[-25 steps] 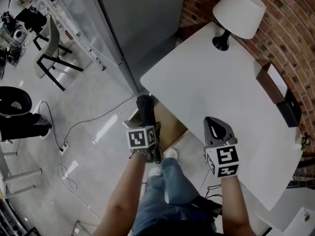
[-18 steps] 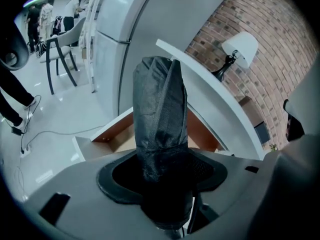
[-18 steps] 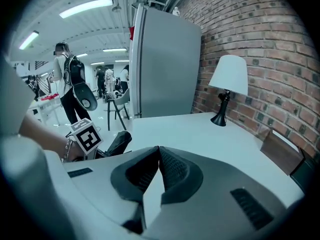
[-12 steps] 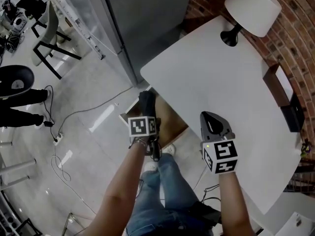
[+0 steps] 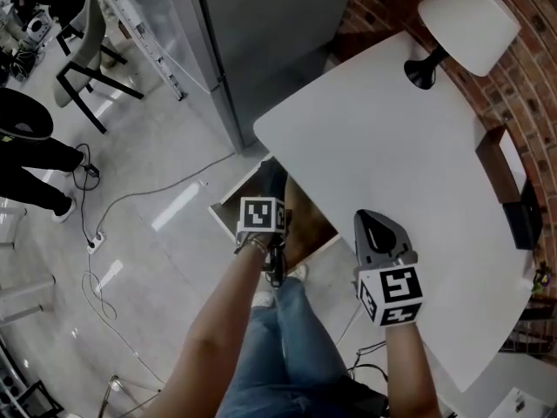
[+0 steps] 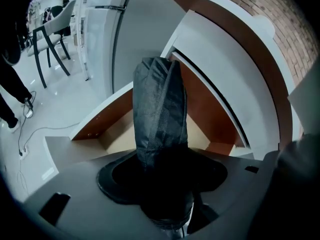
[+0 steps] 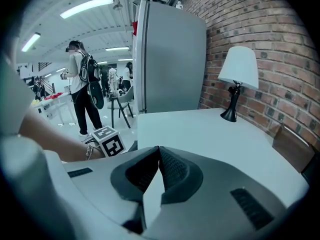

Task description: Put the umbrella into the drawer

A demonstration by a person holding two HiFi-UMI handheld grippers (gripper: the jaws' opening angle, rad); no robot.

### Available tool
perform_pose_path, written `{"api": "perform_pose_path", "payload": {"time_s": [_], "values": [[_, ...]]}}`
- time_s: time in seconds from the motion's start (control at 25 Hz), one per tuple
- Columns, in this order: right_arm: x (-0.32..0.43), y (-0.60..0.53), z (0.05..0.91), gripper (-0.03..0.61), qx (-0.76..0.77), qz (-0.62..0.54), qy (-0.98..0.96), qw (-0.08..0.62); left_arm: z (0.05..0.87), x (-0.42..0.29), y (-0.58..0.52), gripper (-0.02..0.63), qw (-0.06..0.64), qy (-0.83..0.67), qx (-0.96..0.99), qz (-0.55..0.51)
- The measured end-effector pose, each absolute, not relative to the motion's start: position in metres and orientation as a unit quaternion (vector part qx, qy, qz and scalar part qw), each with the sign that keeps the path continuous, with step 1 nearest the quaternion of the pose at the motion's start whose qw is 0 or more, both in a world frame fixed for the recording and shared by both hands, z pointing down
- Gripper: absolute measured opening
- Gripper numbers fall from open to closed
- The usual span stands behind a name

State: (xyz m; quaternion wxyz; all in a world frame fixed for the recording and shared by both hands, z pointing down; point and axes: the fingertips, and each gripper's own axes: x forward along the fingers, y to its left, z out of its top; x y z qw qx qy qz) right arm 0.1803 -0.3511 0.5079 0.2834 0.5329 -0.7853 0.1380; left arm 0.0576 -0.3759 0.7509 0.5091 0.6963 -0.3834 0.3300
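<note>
Dark grey fabric of the folded umbrella [image 6: 160, 109] is filling the left tool [image 6: 162, 181], whose jaws are clamping its near end. The umbrella is pointing down into the open drawer [image 6: 90, 130] under the tabletop [image 7: 200, 129], its far tip possibly touching nothing yet. The right tool [image 7: 159, 151] is hovering over the white tabletop, jaws pressed together and empty. Beyond, a white lamp [image 7: 239, 79] is standing by the brick wall [image 7: 272, 39].
</note>
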Motion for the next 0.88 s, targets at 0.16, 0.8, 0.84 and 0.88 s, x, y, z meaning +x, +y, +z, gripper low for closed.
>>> {"api": "perform_pose_path", "payload": {"time_s": [0.16,0.8,0.84,0.88], "values": [[0.179,-0.355,0.512,0.000,0.536,0.137,-0.785,0.280,0.757,0.061,-0.387,0.253,0.498,-0.389,0.704,0.325],[0.180,-0.380,0.519,0.000,0.549,0.096,-0.785,0.272,0.801,0.086,-0.399,0.253,0.481,-0.370,0.736,0.301],[0.180,-0.380,0.517,0.000,0.553,0.093,-0.784,0.267,0.804,0.087,-0.397,0.255,0.489,-0.365,0.734,0.298],[0.180,-0.380,0.515,0.000,0.556,0.092,-0.783,0.263,0.807,0.088,-0.396,0.255,0.494,-0.360,0.734,0.296]]}}
